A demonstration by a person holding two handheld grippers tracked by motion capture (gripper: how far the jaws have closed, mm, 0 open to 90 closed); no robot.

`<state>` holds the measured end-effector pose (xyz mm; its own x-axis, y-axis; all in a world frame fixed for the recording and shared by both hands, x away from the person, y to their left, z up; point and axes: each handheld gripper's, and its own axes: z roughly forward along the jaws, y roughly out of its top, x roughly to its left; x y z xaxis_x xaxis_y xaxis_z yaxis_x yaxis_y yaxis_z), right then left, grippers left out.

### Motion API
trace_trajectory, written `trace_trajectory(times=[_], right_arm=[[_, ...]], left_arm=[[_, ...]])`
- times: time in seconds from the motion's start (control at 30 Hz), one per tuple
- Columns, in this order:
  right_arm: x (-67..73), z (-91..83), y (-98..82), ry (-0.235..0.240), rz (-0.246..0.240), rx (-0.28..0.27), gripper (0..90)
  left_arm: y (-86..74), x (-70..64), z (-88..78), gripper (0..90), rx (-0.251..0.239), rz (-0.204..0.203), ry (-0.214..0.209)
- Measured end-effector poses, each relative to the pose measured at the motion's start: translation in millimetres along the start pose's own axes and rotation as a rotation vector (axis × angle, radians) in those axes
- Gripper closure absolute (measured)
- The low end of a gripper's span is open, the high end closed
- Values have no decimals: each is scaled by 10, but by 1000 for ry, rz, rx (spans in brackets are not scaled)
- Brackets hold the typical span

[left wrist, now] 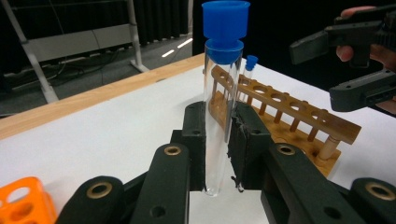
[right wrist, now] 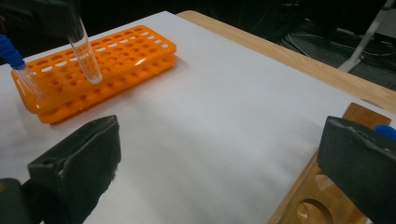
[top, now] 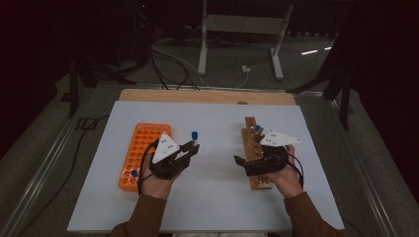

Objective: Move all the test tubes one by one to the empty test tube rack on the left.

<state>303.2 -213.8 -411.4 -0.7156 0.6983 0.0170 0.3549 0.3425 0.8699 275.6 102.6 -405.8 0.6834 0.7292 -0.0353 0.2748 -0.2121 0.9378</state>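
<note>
High view: left hand-held gripper (top: 190,146) clamped on a clear blue-capped test tube (top: 194,137), held upright above the white worktop (top: 217,197) between the orange rack (top: 143,143) at 9 o'clock and the wooden rack (top: 253,148) at 3 o'clock. Right hand-held gripper (top: 239,160) with jaws wide apart and nothing between them, beside the wooden rack, where one blue-capped tube (top: 257,129) stands at the far end. Judged partway: one more capped tube (top: 134,174) standing in the orange rack's near corner, the wooden rack's other holes empty, the carried tube not yet seated in either rack.
</note>
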Motion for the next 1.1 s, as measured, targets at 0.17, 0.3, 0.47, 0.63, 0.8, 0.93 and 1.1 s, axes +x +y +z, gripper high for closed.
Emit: trace_trajectory(times=[0.17,0.3,0.47,0.63,0.8,0.93,1.1], right_arm=[[-37,-36,-25,-14,11,-8,1],[-57,-52,-51,-14,13,-8,1],[-78,-73,-69,-18,21,-8,1],[-99,-93,-85,-20,25,-13,1],[-117,-112,-101,-22,30,-14,1],[-135,-129,-106,-25,34,-18,1],[-140,-137,-111,-27,35,-20,1]], left_arm=[[5,115,-114,785,-5,-7,19],[-22,209,-205,785,-9,-20,33],[-57,320,-317,786,-22,-27,62],[-92,417,-417,785,-36,-35,95],[-138,495,-499,785,-35,-38,121],[-181,534,-549,785,-26,-34,132],[-228,569,-592,785,-19,-35,145]])
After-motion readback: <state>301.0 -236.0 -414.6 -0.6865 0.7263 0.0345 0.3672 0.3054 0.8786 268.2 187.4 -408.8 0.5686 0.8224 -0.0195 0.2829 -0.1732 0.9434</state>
